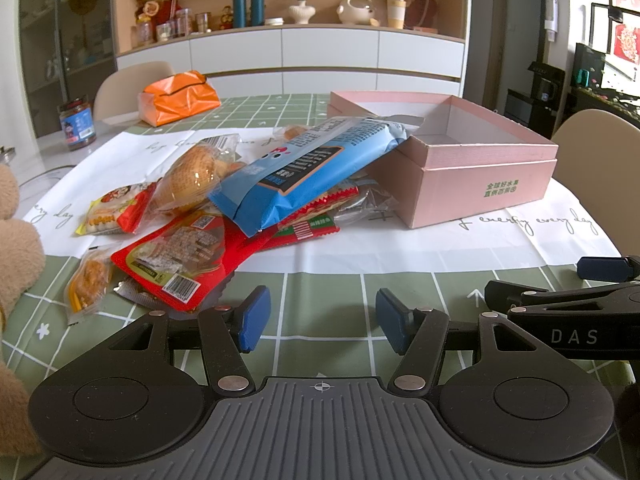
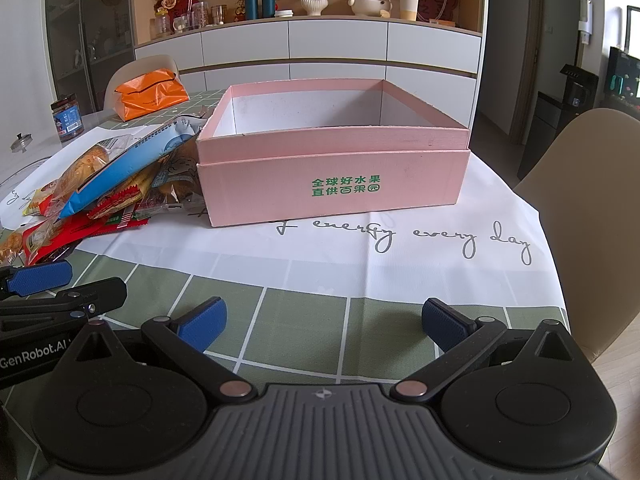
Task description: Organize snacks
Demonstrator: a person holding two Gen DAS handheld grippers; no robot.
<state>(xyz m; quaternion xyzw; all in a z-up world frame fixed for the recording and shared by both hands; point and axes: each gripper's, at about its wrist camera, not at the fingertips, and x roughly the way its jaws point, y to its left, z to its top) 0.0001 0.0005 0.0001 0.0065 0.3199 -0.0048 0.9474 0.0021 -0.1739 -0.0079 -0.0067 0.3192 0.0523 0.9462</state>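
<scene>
The left gripper (image 1: 322, 322) hovers low over the green checked tablecloth (image 1: 328, 292), its blue pads apart with nothing between them. The right gripper (image 2: 324, 324) sits just beside it at 3 o'clock, also spread wide and empty.

Ahead of the left gripper, from 10 to 12 o'clock, lies a loose heap of snacks: a red packet (image 1: 180, 252) nearest, a small orange packet (image 1: 90, 284) at 9 o'clock of it, a wrapped bun (image 1: 192, 180) behind, and a long blue packet (image 1: 308, 168) on top, its far end propped on the rim of the pink box (image 2: 332, 176). The box stands open and looks empty, at 12 o'clock from the right gripper.

The likely risk is that pulling a lower packet shifts the blue one, which could slide off and scatter the heap. Slick wrappers may also slip from the pads.
</scene>
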